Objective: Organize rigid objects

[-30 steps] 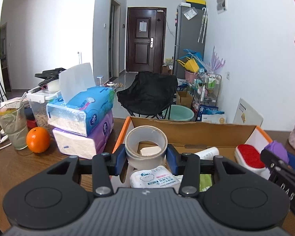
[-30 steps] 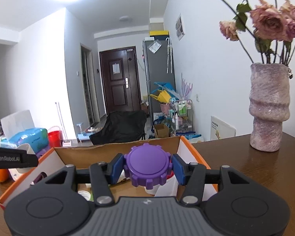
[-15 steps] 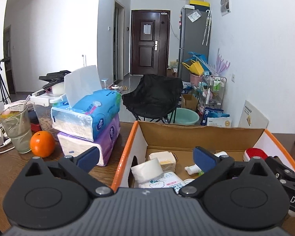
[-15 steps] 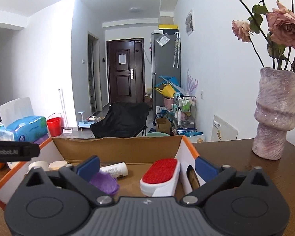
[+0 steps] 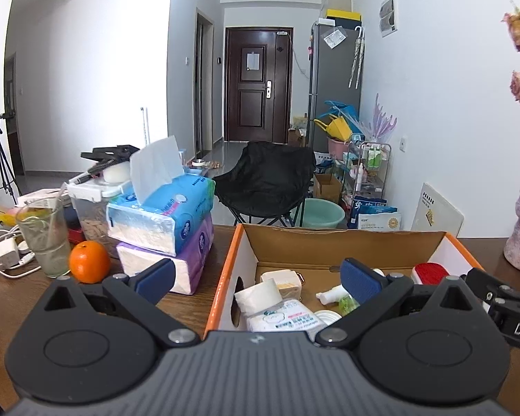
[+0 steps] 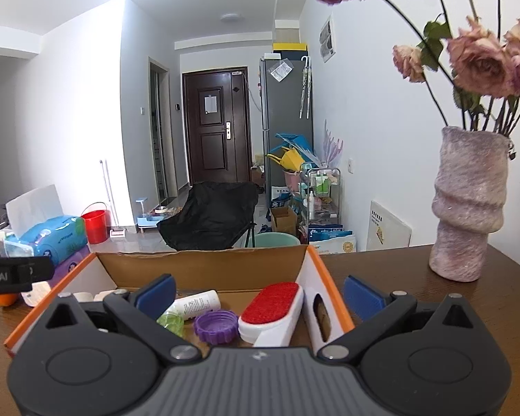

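Observation:
An orange-rimmed cardboard box stands on the wooden table and holds several items. In the left wrist view a white tape roll lies in it beside a wipes pack and a white bottle. My left gripper hangs open above the box's left end, with nothing between its fingers. In the right wrist view a purple lid rests next to a red-topped brush and the white bottle. My right gripper is open and empty over the box's right end.
Two stacked tissue packs, an orange, a glass and chargers with cables sit left of the box. A pink vase of dried roses stands on the table to the right. A black chair is behind the table.
Both grippers opened wide: the left let go of the tape roll and the right let go of the purple lid. Both things now lie in the box. Both grippers rose a little.

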A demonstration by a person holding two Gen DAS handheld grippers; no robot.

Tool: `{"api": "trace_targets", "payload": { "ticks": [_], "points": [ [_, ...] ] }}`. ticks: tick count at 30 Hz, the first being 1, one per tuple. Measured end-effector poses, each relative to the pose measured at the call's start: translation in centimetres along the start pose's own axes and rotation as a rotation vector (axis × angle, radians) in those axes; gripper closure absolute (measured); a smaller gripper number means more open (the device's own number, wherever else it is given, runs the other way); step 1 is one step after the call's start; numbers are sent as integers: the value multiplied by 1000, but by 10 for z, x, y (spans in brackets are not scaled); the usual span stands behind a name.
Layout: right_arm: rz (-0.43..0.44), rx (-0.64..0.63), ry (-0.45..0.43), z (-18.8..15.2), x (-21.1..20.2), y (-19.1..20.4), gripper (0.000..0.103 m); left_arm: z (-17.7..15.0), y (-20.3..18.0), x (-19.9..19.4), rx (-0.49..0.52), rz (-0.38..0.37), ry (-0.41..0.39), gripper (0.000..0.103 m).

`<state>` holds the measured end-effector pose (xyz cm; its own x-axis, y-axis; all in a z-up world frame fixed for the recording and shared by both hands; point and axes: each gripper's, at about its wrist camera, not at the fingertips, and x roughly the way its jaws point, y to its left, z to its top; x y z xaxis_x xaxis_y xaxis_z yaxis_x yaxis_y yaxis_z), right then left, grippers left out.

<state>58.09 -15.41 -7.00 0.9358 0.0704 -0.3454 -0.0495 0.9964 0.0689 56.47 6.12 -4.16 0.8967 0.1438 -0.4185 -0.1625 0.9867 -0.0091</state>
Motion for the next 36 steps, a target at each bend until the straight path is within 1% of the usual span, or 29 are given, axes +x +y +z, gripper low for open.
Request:
{"api": "trace_targets", "payload": {
  "ticks": [9,12,19,30,36],
  "points": [
    [7,-12,-7,5,-63,-5,0,-7,0,-57,14,-23,-4,0],
    [-4,-16,-11,4,-86,-5,0,-11,-1,-77,14,-31,-3,0],
    [-12,19,-11,2,-135,-16,0,-23,-3,-125,13,-54,7,0],
    [-9,24,-28,-13,-217,-26,0,-49,-2,-198,24,-70,35,0],
    [-3,13,-52,-19,-268,-26,0,-58,2,-248,26,-74,22,0]
  ]
}}
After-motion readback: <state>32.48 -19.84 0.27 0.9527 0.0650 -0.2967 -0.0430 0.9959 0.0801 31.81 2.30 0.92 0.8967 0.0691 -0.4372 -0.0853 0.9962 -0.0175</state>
